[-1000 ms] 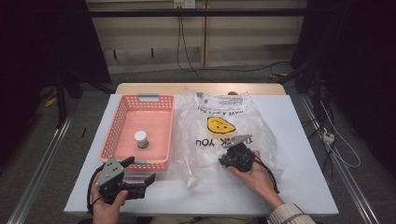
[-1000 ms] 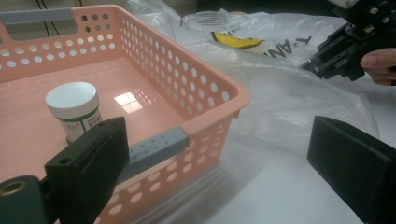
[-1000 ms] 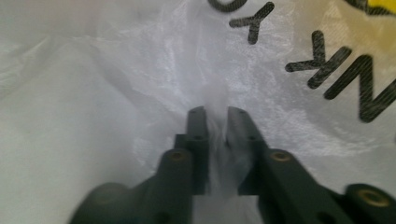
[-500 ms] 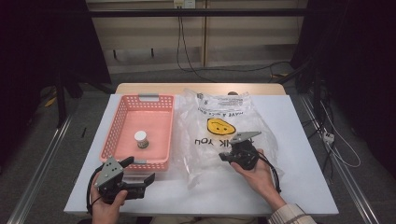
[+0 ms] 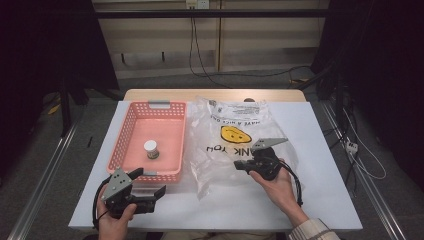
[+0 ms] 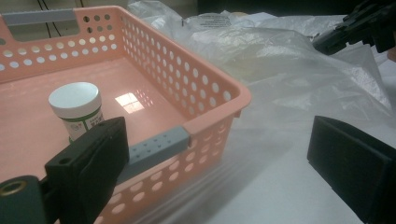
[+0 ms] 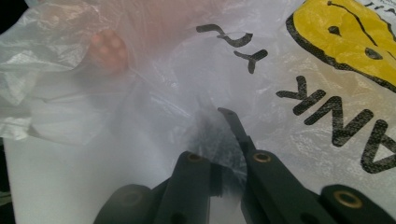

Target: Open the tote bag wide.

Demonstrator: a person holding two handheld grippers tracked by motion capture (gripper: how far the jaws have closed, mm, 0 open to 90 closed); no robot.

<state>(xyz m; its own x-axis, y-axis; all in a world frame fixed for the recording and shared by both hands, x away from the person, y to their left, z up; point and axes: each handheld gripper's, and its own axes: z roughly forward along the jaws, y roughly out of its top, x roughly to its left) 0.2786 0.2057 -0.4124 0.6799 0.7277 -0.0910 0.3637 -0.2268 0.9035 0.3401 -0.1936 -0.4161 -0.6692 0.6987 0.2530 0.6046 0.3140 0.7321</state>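
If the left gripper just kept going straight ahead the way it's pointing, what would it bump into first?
Most likely the near right corner of the pink basket, which sits between the open jaws of the left gripper; the plastic bag lies beyond.

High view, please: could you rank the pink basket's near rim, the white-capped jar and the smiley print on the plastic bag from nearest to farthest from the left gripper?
From the left gripper:
1. Pink basket's near rim, just beyond the jaws.
2. White-capped jar, farther back inside the basket.
3. Smiley print, across to the right on the plastic bag.
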